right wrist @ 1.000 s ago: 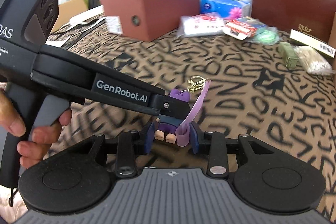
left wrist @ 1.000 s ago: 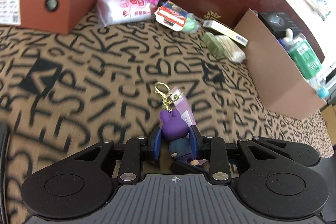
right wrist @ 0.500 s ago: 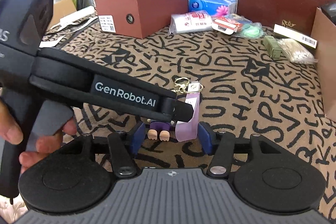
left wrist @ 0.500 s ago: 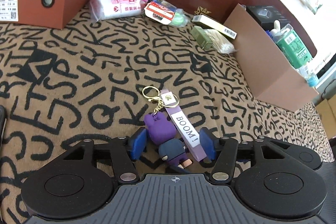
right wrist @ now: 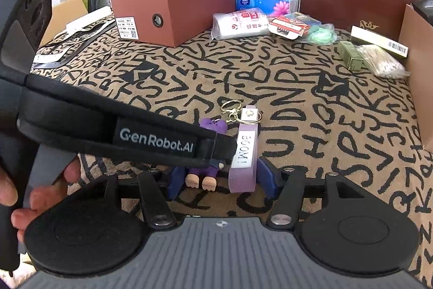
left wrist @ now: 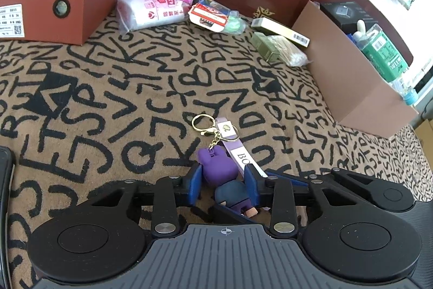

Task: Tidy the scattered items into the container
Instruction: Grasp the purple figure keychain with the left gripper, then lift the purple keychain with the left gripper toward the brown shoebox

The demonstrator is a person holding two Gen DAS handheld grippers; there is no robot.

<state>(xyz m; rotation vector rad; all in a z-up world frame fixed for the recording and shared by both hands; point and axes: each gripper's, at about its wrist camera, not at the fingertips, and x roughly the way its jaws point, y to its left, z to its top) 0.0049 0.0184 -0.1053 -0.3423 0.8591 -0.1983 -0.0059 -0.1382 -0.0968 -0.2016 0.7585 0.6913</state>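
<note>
Left gripper (left wrist: 222,182) fingers pinch purple bunny keychain (left wrist: 220,164); right gripper (right wrist: 220,179) fingers apart around it; most items still scattered far; brown box (right wrist: 189,18) waits, far left.

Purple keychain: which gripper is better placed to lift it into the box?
Left. The left gripper already brackets the purple keychain figure closely; the right gripper stands wider, around its feet and strap.

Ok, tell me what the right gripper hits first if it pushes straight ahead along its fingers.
The purple keychain figure, lying between the right gripper fingers with its BOOM! strap. The left gripper reaches across just beyond; which comes first is unclear, since depth is hard to judge.
</note>
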